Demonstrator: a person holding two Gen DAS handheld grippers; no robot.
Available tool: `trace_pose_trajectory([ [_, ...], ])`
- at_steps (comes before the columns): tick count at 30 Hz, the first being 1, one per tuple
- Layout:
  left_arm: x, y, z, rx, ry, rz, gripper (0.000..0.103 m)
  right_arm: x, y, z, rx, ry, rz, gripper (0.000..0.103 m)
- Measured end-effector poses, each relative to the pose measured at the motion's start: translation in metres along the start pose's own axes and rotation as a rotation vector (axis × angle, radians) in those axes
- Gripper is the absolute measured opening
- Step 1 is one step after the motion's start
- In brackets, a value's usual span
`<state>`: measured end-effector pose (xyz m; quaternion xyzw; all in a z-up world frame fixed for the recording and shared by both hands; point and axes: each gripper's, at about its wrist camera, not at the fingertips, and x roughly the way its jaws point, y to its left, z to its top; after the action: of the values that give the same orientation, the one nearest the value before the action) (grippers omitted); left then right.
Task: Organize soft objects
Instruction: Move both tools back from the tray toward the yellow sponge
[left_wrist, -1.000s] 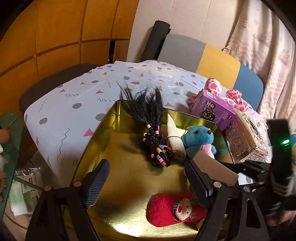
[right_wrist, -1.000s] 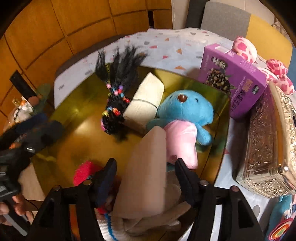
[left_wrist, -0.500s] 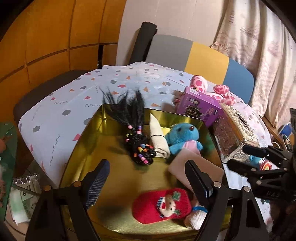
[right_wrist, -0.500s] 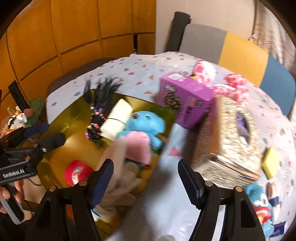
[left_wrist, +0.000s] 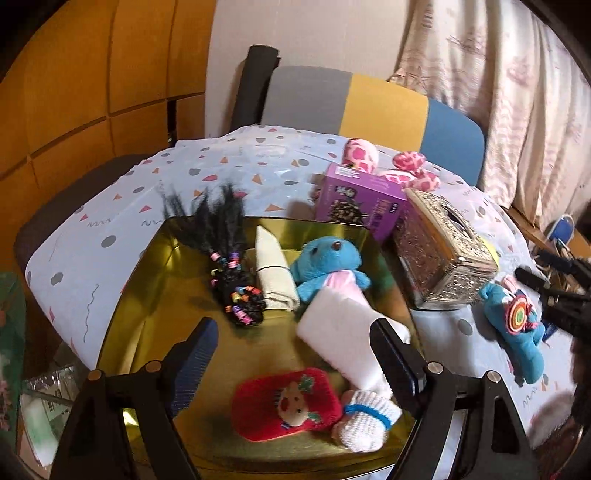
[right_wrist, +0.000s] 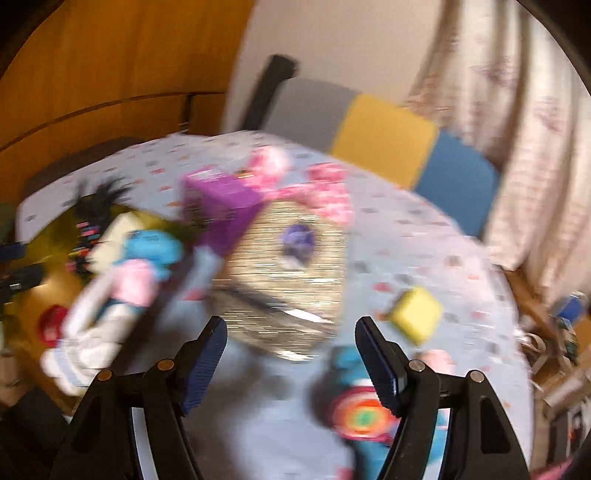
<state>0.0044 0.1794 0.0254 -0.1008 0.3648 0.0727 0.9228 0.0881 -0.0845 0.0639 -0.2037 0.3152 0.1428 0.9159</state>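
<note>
A gold tray (left_wrist: 147, 295) holds a black hair bundle with coloured beads (left_wrist: 221, 236), a cream roll (left_wrist: 275, 269), a blue plush bear (left_wrist: 325, 258), a pale folded cloth (left_wrist: 340, 332), a red sock (left_wrist: 288, 402) and a white knitted piece (left_wrist: 365, 421). My left gripper (left_wrist: 293, 354) hangs open above the tray's near half with nothing between its fingers. My right gripper (right_wrist: 291, 339) is open and empty over the tablecloth, just in front of a glittery tissue box (right_wrist: 284, 280). A blue plush with a rainbow lollipop (right_wrist: 362, 417) lies under its right finger. That view is blurred.
A purple box (left_wrist: 358, 199) and a pink spotted plush (left_wrist: 369, 155) stand behind the tray. The tissue box (left_wrist: 443, 254) sits right of it. A yellow sponge (right_wrist: 417, 314) lies on the patterned tablecloth (left_wrist: 110, 221). A grey, yellow and blue chair back (left_wrist: 369, 103) is beyond the table.
My right gripper has left the pale cloth in the tray and swung right and up to the tissue box. The left gripper has drawn back a little, so more of the table shows.
</note>
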Motion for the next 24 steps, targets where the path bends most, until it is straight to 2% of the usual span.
trace_pose_trajectory([
  [5,-0.002,-0.021,0.002,0.063,-0.012,-0.027,0.086,-0.002,-0.072,-0.015,0.132,-0.021,-0.246,0.073],
  [11,-0.001,-0.046,0.001,0.118,-0.001,-0.070,0.086,0.010,-0.165,-0.052,0.407,0.016,-0.421,0.073],
  [14,-0.001,-0.059,0.001,0.147,0.005,-0.082,0.086,0.023,-0.197,-0.077,0.524,0.053,-0.451,0.073],
  [17,-0.001,-0.073,0.000,0.191,0.005,-0.083,0.086,0.033,-0.221,-0.096,0.688,0.111,-0.389,0.073],
  [20,-0.001,-0.085,0.001,0.213,0.005,-0.095,0.086,0.034,-0.227,-0.103,0.725,0.139,-0.392,0.073],
  [24,-0.002,-0.100,0.004,0.231,-0.005,-0.124,0.086,0.035,-0.238,-0.116,0.824,0.164,-0.331,0.073],
])
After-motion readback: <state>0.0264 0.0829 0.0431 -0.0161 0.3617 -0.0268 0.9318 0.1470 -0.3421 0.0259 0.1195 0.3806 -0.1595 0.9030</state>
